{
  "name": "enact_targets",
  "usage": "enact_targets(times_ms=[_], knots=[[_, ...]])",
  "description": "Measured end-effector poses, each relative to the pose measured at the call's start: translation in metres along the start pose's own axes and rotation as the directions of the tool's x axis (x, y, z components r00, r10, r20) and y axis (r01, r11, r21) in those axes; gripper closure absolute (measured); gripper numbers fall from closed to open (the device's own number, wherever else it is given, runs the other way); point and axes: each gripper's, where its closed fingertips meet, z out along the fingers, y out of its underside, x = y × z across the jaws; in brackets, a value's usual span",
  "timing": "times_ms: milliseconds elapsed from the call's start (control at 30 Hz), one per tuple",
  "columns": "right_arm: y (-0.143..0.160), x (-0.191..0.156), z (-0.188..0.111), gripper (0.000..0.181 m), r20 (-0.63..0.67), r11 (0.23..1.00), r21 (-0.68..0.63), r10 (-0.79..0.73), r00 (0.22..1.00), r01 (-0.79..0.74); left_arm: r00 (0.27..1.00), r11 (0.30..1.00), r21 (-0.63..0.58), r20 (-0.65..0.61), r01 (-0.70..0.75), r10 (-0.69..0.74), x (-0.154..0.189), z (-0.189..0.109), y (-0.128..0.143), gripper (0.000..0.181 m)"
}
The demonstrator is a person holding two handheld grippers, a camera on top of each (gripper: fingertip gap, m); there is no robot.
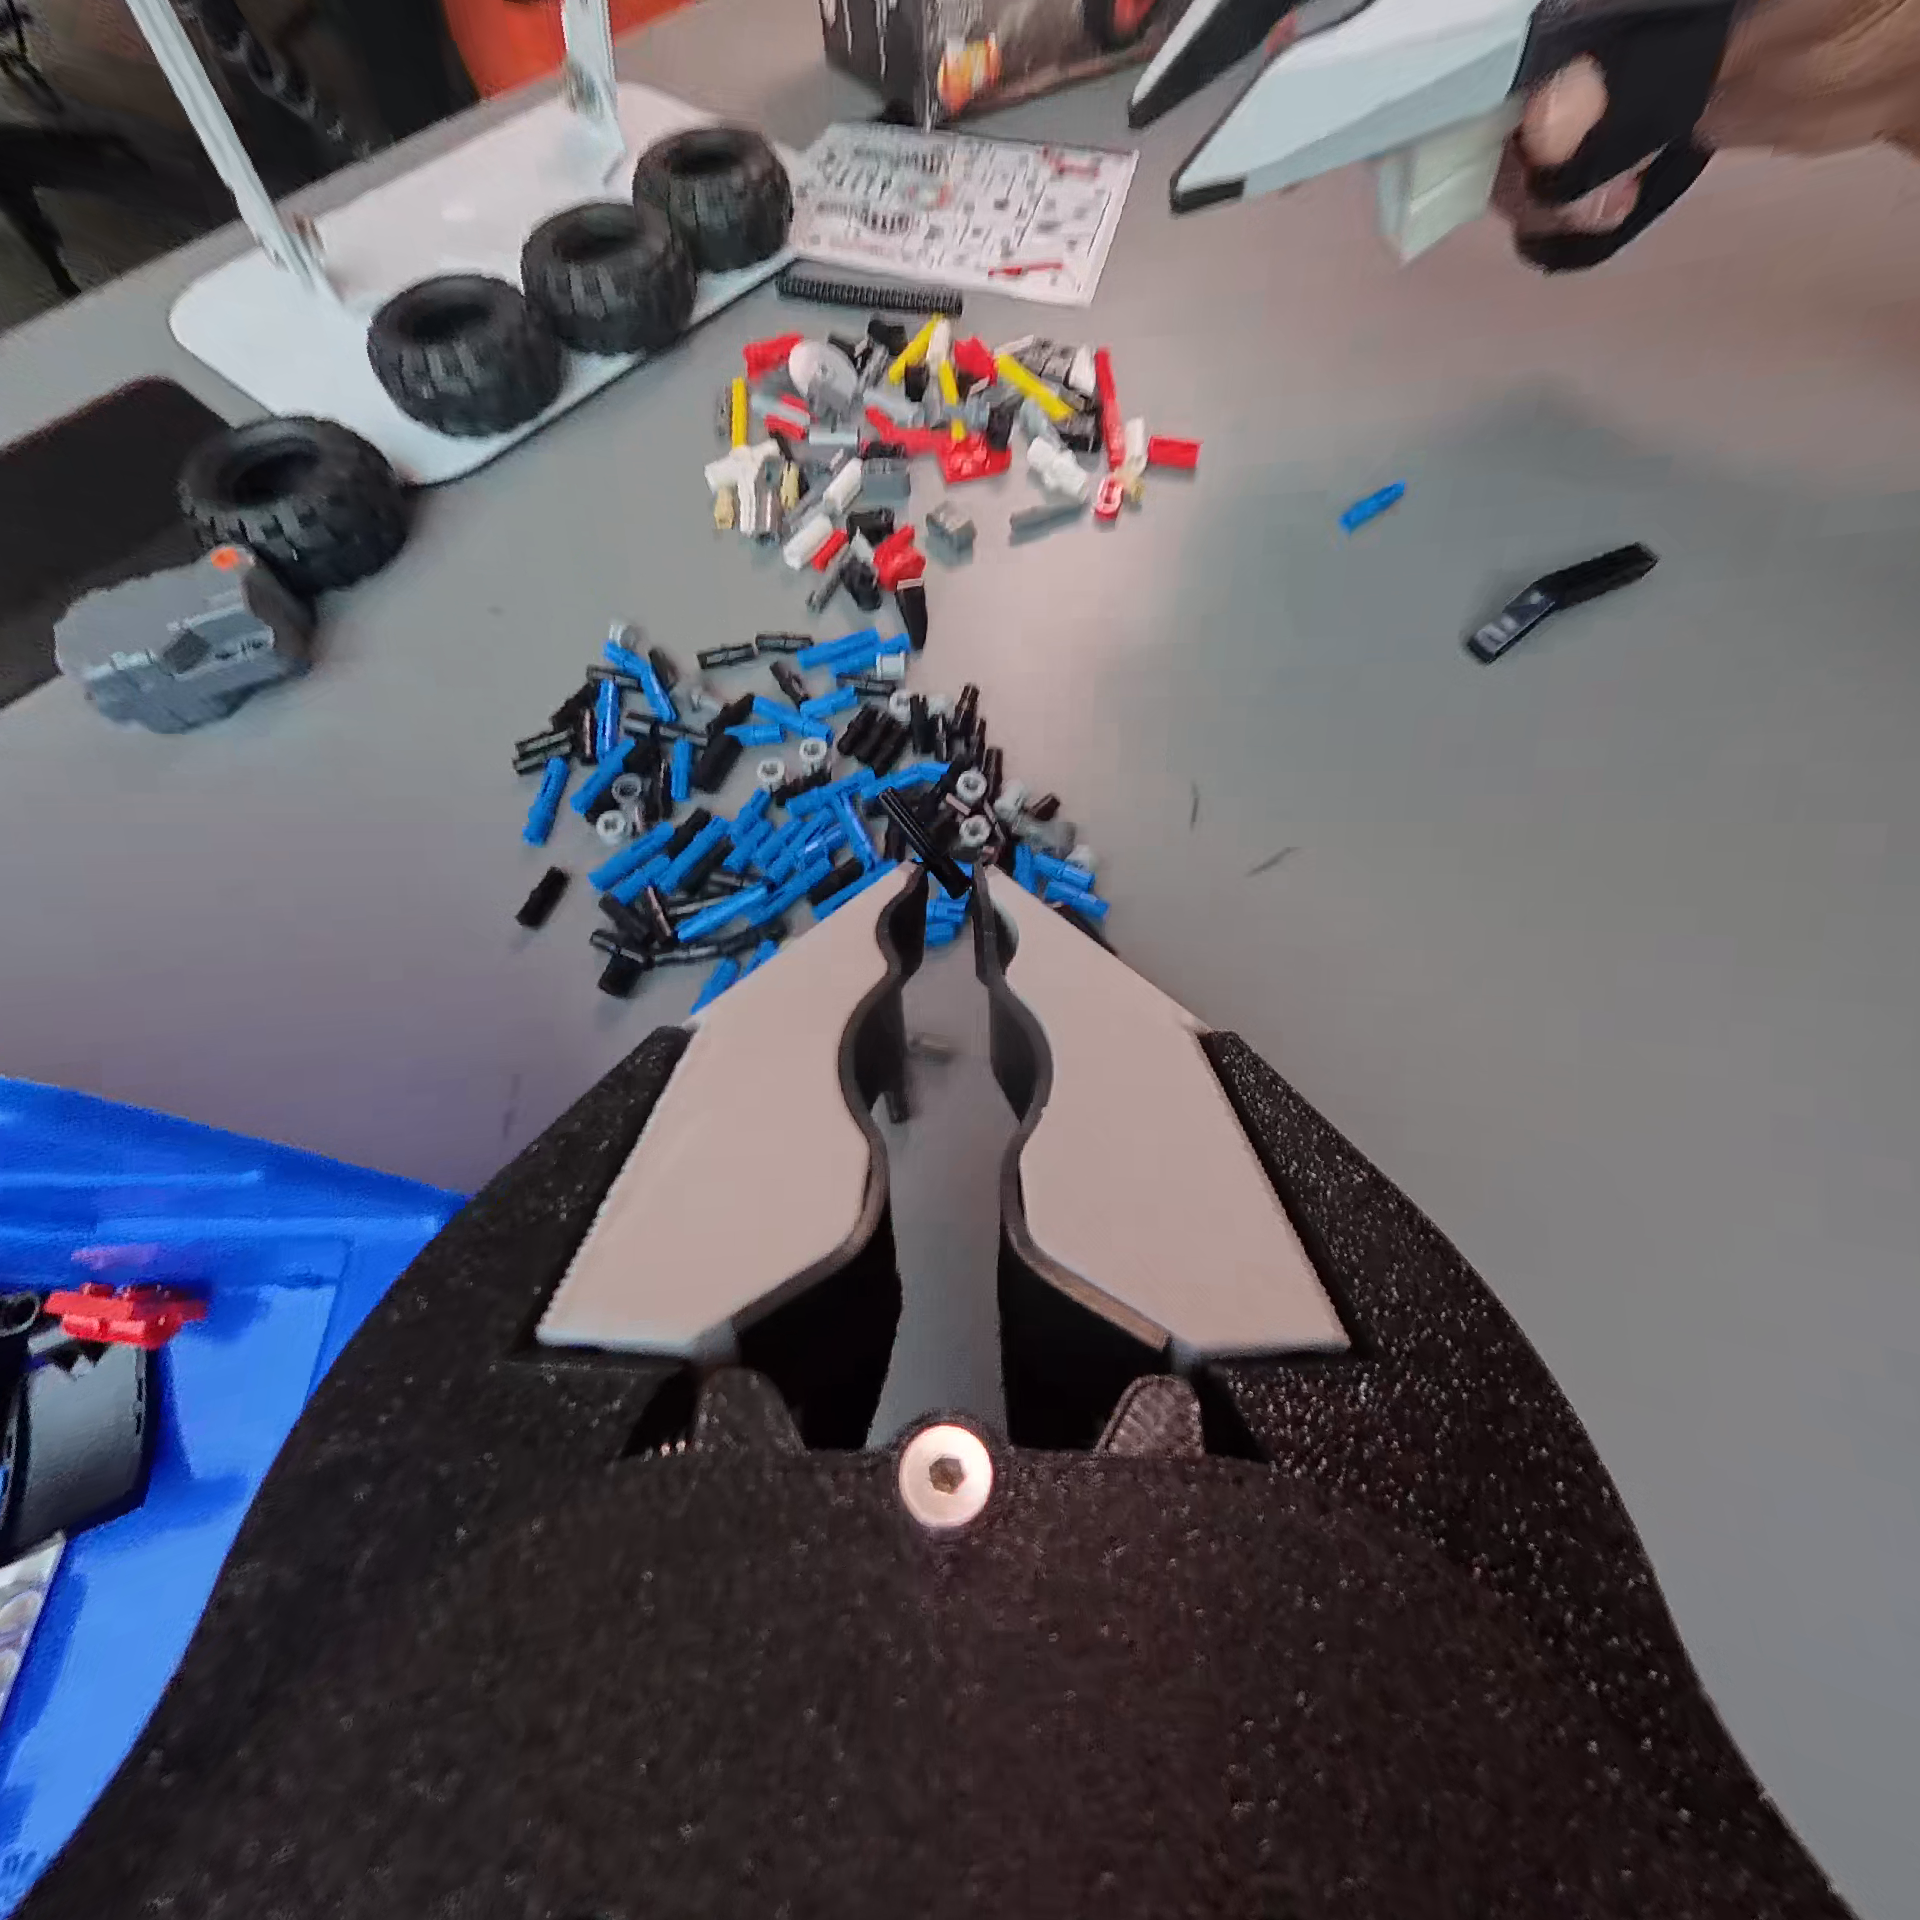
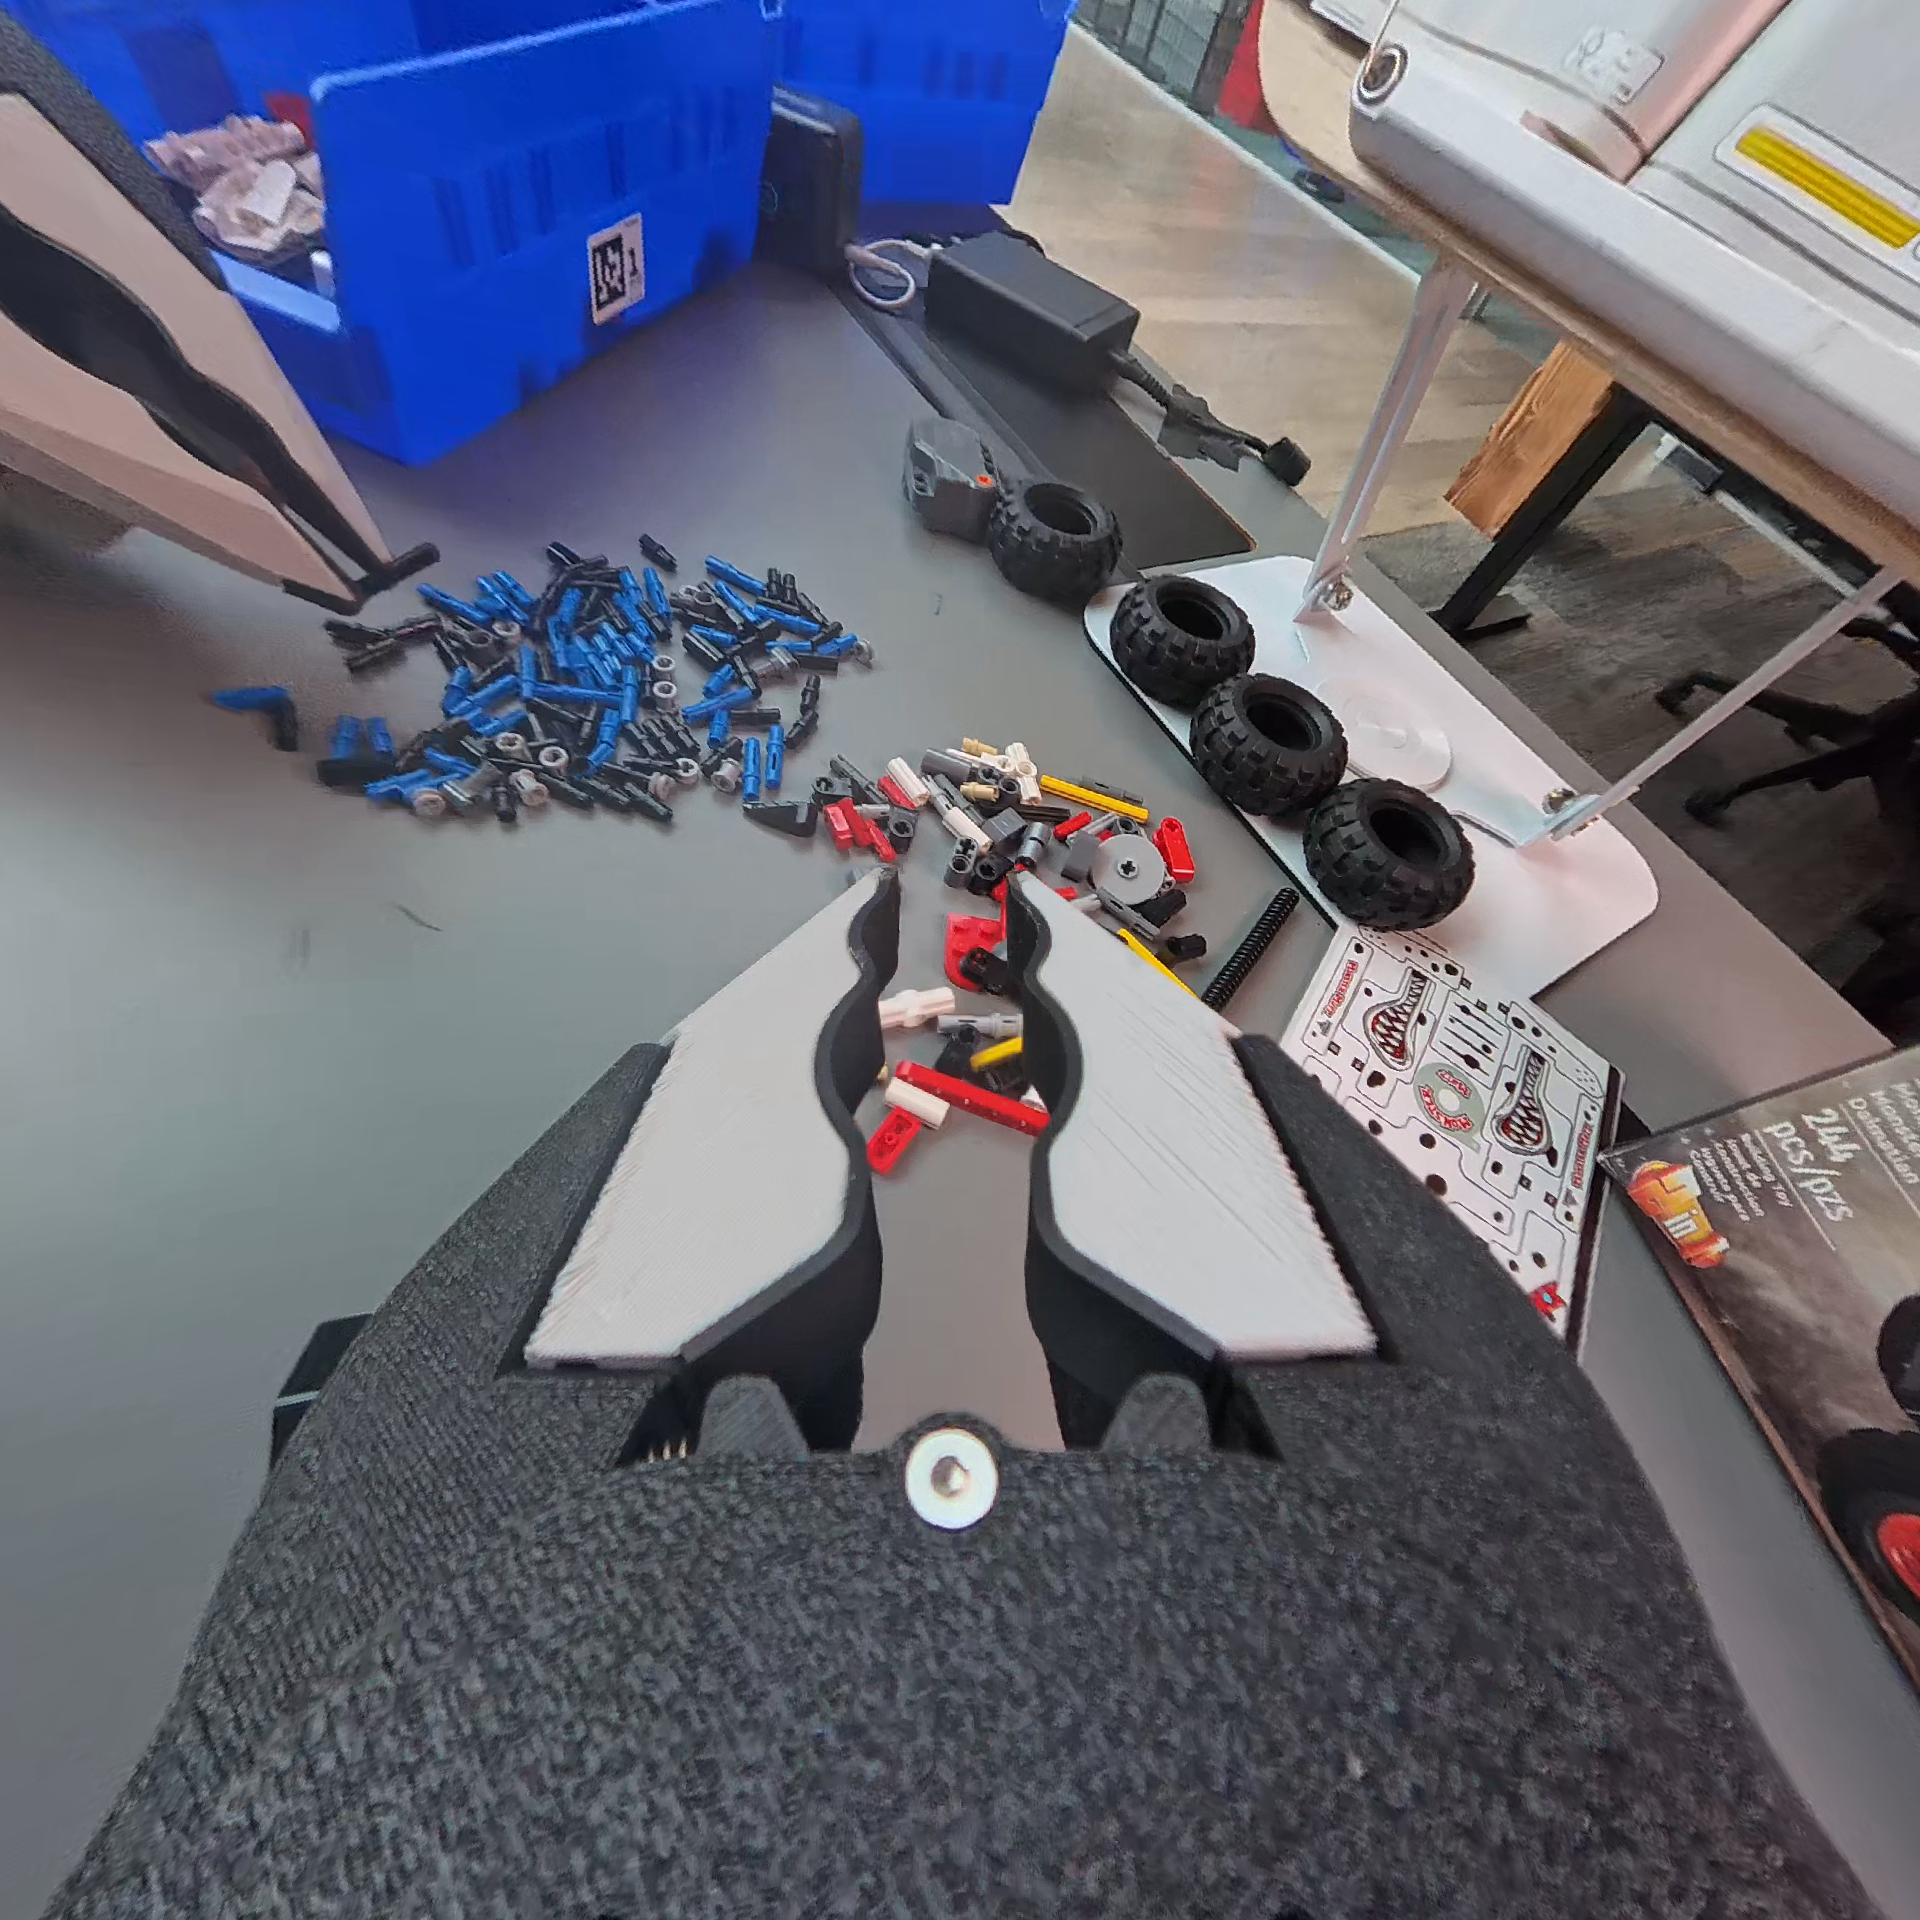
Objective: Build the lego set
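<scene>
My left gripper [image 1: 948, 878] is shut on a thin black pin [image 1: 925, 844], held crosswise at its tips just above the near edge of the pile of blue and black pins [image 1: 769, 790]. It also shows in the right wrist view [image 2: 358, 582], at the far left of that pile [image 2: 582, 686], with the black pin [image 2: 400, 566] in its tips. My right gripper [image 2: 948, 888] is open and empty, low over the mixed pile of red, yellow, white and grey pieces [image 2: 1029, 831]. The right gripper shows blurred in the left wrist view [image 1: 1174, 156], beyond the mixed pile [image 1: 935, 436].
Three black tyres [image 2: 1262, 743] sit on a white stand base [image 2: 1579, 883]; another tyre [image 2: 1055, 540] lies by a grey motor block [image 2: 945, 478]. A sticker sheet [image 2: 1455, 1091], set box [image 2: 1787, 1299], black spring [image 2: 1252, 945], blue bins [image 2: 540, 239], power adapter [image 2: 1023, 301]. A loose blue pin [image 1: 1371, 506] and black bent beam [image 1: 1558, 603] lie apart. There is about 20 centimeters between the tips of the two grippers. From the left gripper's tips to the grey motor block [image 2: 945, 478] is close to 20 centimeters. My left wrist view [image 1: 232, 601] looks at it from another angle.
</scene>
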Motion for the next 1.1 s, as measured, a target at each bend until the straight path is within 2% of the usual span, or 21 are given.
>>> enact_targets(times_ms=[67, 167, 267, 367, 433, 500, 600, 700, 800, 867, 967, 1100], knots=[[-0.015, -0.017, -0.004, 0.161, 0.085, 0.998, 0.05, 0.033, 0.996, -0.038, 0.999, 0.991, 0.134, -0.046, -0.014, 0.02, 0.014, -0.008, -0.024, 0.173], [-0.042, -0.066, -0.011, 0.159, 0.311, 0.979, 0.105, 0.133, 0.941, -0.173, 0.99, 0.954, 0.294, -0.113, -0.053, 0.09, 0.047, -0.014, -0.051, 0.173], [-0.063, -0.119, -0.021, 0.158, 0.511, 0.919, 0.13, 0.26, 0.819, -0.373, 0.972, 0.923, 0.362, -0.141, -0.127, 0.189, 0.082, -0.013, -0.06, 0.173], [-0.059, -0.147, -0.026, 0.162, 0.558, 0.882, 0.106, 0.33, 0.761, -0.46, 0.949, 0.898, 0.396, -0.16, -0.192, 0.273, 0.108, -0.013, -0.064, 0.173], [-0.057, -0.152, -0.031, 0.171, 0.562, 0.861, 0.119, 0.352, 0.748, -0.494, 0.943, 0.898, 0.388, -0.165, -0.208, 0.29, 0.114, -0.011, -0.063, 0.173], [-0.054, -0.153, -0.035, 0.172, 0.559, 0.857, 0.121, 0.358, 0.748, -0.501, 0.938, 0.902, 0.384, -0.191, -0.2, 0.289, 0.119, -0.011, -0.061, 0.173], [-0.052, -0.151, -0.039, 0.177, 0.534, 0.876, 0.139, 0.326, 0.78, -0.461, 0.938, 0.909, 0.375, -0.212, -0.18, 0.273, 0.121, -0.009, -0.06, 0.176], [-0.049, -0.143, -0.045, 0.177, 0.509, 0.903, 0.125, 0.298, 0.808, -0.412, 0.94, 0.922, 0.351, -0.226, -0.167, 0.256, 0.119, -0.008, -0.056, 0.166], [-0.015, -0.124, -0.048, 0.177, 0.398, 0.963, -0.053, 0.263, 0.879, -0.264, 0.955, 0.923, 0.352, -0.187, -0.153, 0.23, 0.104, -0.014, -0.06, 0.159], [0.019, -0.103, -0.055, 0.177, 0.288, 0.967, -0.212, 0.197, 0.937, -0.139, 0.971, 0.927, 0.35, -0.141, -0.132, 0.192, 0.087, -0.018, -0.063, 0.157], [0.066, -0.081, -0.073, 0.177, 0.206, 0.902, -0.431, 0.112, 0.972, -0.013, 0.993, 0.941, 0.33, -0.058, -0.078, 0.103, 0.053, -0.023, -0.062, 0.155], [0.101, -0.082, -0.079, 0.177, 0.206, 0.821, -0.569, 0.102, 0.973, 0.034, 0.998, 0.958, 0.282, -0.007, -0.052, 0.056, 0.03, -0.023, -0.053, 0.154]])
